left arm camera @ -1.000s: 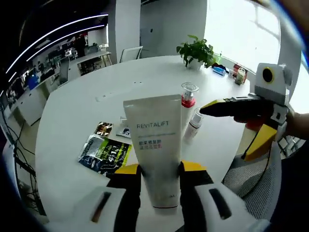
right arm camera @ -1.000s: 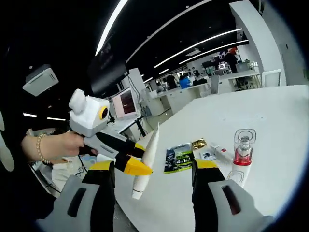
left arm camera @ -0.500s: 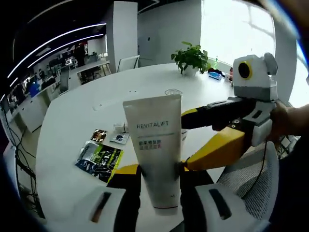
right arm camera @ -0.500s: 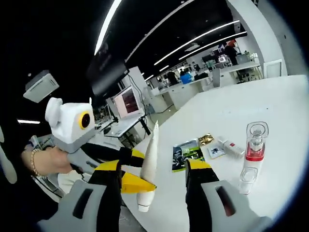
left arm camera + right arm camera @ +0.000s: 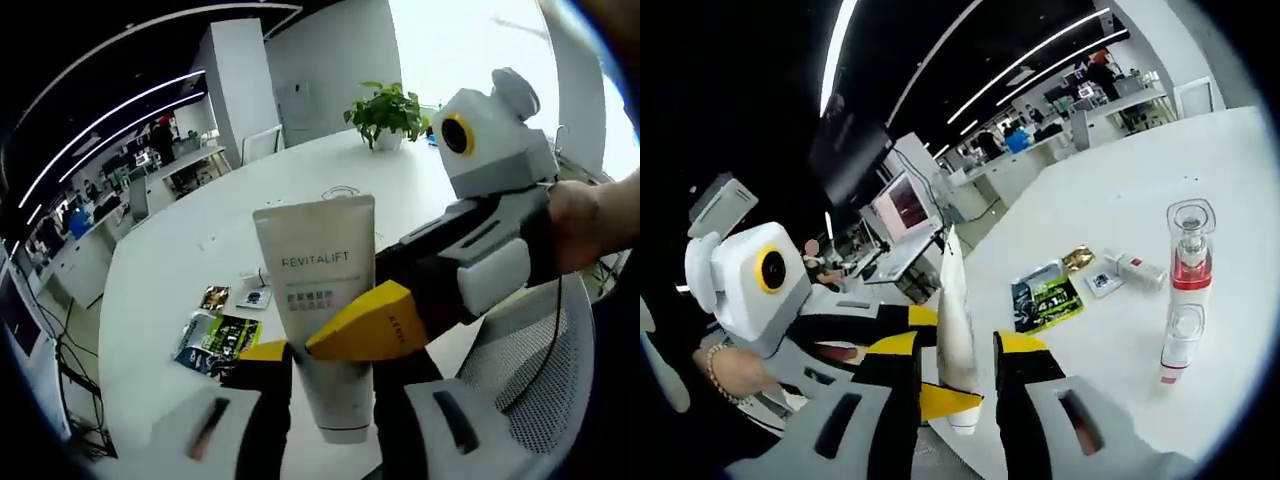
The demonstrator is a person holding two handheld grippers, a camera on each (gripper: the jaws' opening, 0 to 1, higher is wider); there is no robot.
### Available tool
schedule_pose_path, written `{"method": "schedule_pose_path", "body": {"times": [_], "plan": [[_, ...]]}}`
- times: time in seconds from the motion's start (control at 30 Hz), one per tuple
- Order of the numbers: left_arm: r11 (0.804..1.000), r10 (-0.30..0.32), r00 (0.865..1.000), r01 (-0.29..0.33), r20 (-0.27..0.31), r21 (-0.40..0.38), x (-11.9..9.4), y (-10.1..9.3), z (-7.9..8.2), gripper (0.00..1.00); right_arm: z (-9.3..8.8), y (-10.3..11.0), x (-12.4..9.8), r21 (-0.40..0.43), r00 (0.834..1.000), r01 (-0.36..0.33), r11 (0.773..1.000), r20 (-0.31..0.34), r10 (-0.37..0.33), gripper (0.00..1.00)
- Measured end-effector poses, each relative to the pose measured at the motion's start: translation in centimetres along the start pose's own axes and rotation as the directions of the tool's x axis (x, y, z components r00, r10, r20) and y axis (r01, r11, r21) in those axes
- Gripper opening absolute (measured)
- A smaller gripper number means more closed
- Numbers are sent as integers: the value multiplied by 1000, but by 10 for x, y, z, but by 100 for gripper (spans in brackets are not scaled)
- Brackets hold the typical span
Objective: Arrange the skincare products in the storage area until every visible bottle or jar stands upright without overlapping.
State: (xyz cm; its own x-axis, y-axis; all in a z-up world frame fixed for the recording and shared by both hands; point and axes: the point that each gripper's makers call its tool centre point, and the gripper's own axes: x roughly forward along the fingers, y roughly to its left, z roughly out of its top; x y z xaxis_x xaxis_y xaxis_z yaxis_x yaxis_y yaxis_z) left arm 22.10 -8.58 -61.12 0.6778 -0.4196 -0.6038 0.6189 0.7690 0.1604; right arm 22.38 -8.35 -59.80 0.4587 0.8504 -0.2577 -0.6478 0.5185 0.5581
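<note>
A white REVITALIFT tube (image 5: 318, 290) stands cap-down in the air, with my left gripper (image 5: 322, 350) shut on its lower part. My right gripper (image 5: 352, 305) reaches in from the right, one yellow jaw in front of the tube and the other behind it. In the right gripper view the tube (image 5: 956, 320) is seen edge-on between the right gripper's (image 5: 958, 345) narrowed jaws, with a small gap on each side. On the white table (image 5: 1220, 180) a clear-capped bottle with a red band (image 5: 1190, 250) stands upright. A small white bottle (image 5: 1178, 340) lies beside it, and a small white tube (image 5: 1137, 268) lies flat.
Several sachets (image 5: 1048, 298) lie flat on the table left of the bottles, also in the left gripper view (image 5: 215, 335). A potted plant (image 5: 385, 108) stands at the table's far side. A mesh chair (image 5: 520, 380) sits by the near edge. Hands (image 5: 590, 215) hold the grippers.
My right gripper has moved in from beside the tube until its jaws straddle it, and the jaws have narrowed. The left gripper keeps its hold on the tube.
</note>
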Motion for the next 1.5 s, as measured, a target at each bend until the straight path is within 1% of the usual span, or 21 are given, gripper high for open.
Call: {"method": "schedule_pose_path", "body": {"times": [0.07,0.1,0.23,0.33,0.4,0.5,0.53,0.6,0.7,0.77,0.8,0.9,1.0,1.07,1.1,1.23,1.27,1.3,1.4,1.47,1.5], "plan": [[1000,3,1000,-3,-3,25,0,-2,0,32,-3,0,1,26,1000,0,1000,-7,1,17],[999,10,1000,-9,-6,33,0,-2,-1,32,-3,1,0,33,1000,-4,999,-7,4,17],[999,11,1000,-11,-10,45,1,-2,-4,32,-7,-2,1,21,1000,-3,1000,-25,4,17],[999,7,1000,-7,-15,48,1,-4,-6,32,-10,-2,0,-17,998,-8,1000,-55,7,16],[999,6,1000,-5,-16,33,1,-6,-7,32,-11,-1,-1,-16,998,-7,1000,-61,6,15],[1000,-5,1000,5,-9,26,0,-8,-9,33,-14,-2,-4,-6,998,8,1000,-57,-8,13],[998,-25,1000,25,-1,53,1,-11,-10,33,-15,-2,-4,-10,998,12,1000,-59,-12,13],[998,-42,999,42,-1,55,3,-13,-13,34,-18,-2,-6,-20,997,17,1000,-68,-19,12],[996,-68,998,67,10,66,0,-17,-10,35,-21,-5,-8,-21,997,20,1000,-70,-21,11],[990,-94,995,93,11,101,0,-20,-12,34,-21,-7,-11,-96,996,17,995,-84,-25,11],[991,-97,995,95,9,97,-1,-22,-14,34,-21,-8,-13,-117,995,29,993,-92,-40,11],[985,-110,994,112,-23,131,-4,-26,-24,33,-20,-8,-17,-142,995,30,989,-91,-43,11],[985,-123,992,125,-27,117,-8,-24,-30,36,-21,-13,-20,-152,995,24,988,-88,-37,11],[986,-131,991,133,-24,103,-12,-21,-30,36,-25,-15,-22,-177,994,21,984,-103,-40,11],[987,-139,990,139,-7,78,-14,-15,-29,36,-29,-17,-24,-209,992,17,978,-119,-42,11],[989,-122,992,119,22,84,-21,7,-21,35,-41,-15,-27,-330,984,-36,943,-177,-25,11],[989,-132,990,128,40,76,-24,11,-16,35,-44,-15,-28,-391,978,-79,917,-207,-4,11],[984,-162,985,157,63,79,-26,12,-9,34,-46,-14,-29,-433,976,-97,896,-219,0,11],[965,-240,967,228,83,127,-32,8,1,34,-49,-13,-30,-519,968,-134,844,-250,0,11],[941,-297,952,279,70,193,-35,3,4,34,-51,-12,-30,-543,963,-162,824,-270,11,11],[926,-324,944,304,57,226,-37,-3,7,34,-51,-10,-29,-560,961,-180,809,-276,22,11]]}}
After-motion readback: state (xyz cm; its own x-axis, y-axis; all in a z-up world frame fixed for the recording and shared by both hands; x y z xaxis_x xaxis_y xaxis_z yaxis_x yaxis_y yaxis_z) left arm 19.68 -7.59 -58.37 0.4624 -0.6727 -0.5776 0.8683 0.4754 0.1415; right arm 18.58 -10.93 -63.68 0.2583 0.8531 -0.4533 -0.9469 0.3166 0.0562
